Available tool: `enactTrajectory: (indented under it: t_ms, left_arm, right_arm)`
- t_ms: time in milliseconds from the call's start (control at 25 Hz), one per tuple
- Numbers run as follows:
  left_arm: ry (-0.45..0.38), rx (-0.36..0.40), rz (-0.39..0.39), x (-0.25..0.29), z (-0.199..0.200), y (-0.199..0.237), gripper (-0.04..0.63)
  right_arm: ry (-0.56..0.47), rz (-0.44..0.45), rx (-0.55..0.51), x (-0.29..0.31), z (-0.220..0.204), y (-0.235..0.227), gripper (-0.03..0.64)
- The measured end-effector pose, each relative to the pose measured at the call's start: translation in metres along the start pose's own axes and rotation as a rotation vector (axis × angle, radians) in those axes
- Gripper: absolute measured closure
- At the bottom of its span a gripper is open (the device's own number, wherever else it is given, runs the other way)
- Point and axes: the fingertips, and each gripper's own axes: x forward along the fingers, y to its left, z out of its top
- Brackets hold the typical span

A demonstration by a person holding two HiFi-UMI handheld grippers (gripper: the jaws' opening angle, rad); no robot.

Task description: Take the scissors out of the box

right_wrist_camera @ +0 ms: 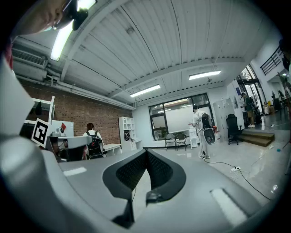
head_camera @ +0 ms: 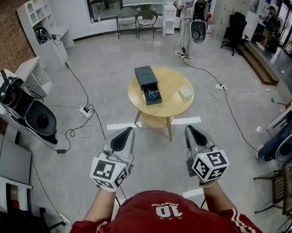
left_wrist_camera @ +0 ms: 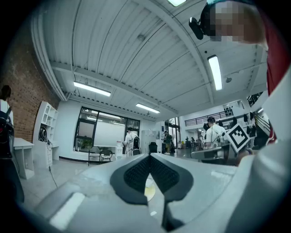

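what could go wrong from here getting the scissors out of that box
1. Loose cables lie on the floor beside the table; the person might catch one while walking up.
2. The left gripper and right gripper are both shut; unless opened first, they would only nudge the scissors.
3. The scissors lie flat in the narrow box, which reaches the table's far edge; a clumsy poke could shove it off.

Round wooden table (head_camera: 174,107), white power strip (head_camera: 86,112), white shelving (head_camera: 38,15) beyond

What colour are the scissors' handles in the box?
Blue, on the scissors in the dark box; the head view shows them best.
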Motion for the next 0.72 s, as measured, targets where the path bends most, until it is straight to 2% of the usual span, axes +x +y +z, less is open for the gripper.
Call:
enactTrajectory:
  t_ms: [720]
  left_arm:
    - [0.002,-0.008,0.005,-0.018,-0.002,0.005,0.592]
  right_arm:
    - [0.013,0.031,-0.055,-0.001,-0.001,0.029,0.620]
